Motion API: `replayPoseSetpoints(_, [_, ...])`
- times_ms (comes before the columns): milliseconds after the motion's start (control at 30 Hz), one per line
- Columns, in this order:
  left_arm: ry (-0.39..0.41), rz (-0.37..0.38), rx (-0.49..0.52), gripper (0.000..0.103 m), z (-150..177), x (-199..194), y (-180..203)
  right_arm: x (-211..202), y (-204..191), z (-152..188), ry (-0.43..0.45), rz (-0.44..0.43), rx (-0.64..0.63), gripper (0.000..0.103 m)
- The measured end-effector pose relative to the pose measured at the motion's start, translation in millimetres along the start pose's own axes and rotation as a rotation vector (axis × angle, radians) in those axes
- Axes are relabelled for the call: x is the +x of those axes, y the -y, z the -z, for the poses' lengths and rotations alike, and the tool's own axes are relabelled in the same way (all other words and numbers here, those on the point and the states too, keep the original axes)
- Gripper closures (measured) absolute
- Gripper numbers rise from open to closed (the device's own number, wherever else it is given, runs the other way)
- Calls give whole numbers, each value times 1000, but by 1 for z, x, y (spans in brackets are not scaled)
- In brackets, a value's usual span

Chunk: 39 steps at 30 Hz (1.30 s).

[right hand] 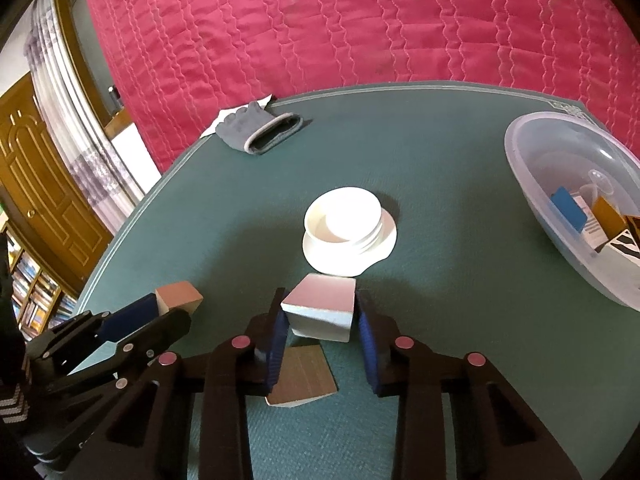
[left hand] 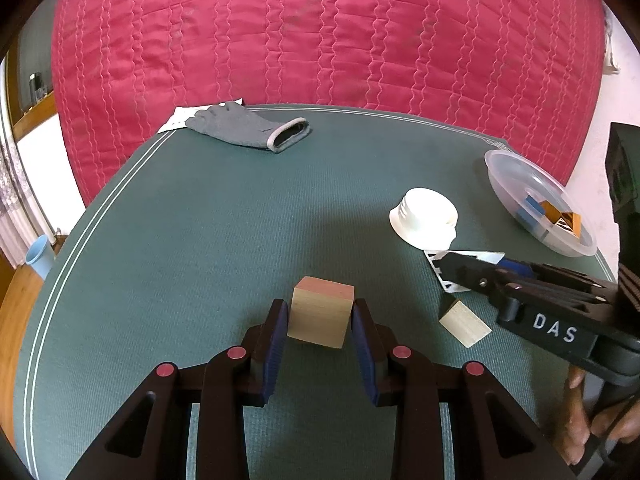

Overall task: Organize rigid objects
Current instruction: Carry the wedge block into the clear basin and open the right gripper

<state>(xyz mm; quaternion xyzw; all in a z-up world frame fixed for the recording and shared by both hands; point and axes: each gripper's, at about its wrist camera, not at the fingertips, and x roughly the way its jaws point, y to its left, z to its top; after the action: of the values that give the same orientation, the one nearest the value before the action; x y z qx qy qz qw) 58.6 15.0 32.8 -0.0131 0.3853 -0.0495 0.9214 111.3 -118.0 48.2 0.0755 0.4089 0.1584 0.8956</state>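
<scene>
Near the table's front edge, left gripper [left hand: 320, 320] clamps wooden cube [left hand: 321, 311], right gripper [right hand: 320, 320] clenched on white block [right hand: 320, 312]; lift both straight, carry right to clear bowl [right hand: 532, 184].

Both grippers [left hand: 320, 316] [right hand: 320, 312] are black plastic with blue ribbed pads [left hand: 276, 344], pink-red round caps and white "DAS" lettering.

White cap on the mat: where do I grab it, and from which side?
Take the white cap by its upright threaded neck, coming from above: its flange lies flat on the mat, leaving no edge to pinch. If the neck is too wide, pinch its wall, one finger inside the open mouth.
</scene>
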Motion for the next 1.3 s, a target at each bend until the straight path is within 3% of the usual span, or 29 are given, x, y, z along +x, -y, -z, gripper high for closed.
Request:
replayPoseSetpoints(600, [-8, 0, 4, 68, 3, 4, 2, -34, 27, -1, 81, 10, 42, 72])
replayPoseSetpoints(1300, [7, -19, 28, 69, 4, 3, 8, -96, 109, -25, 264, 189, 161, 72])
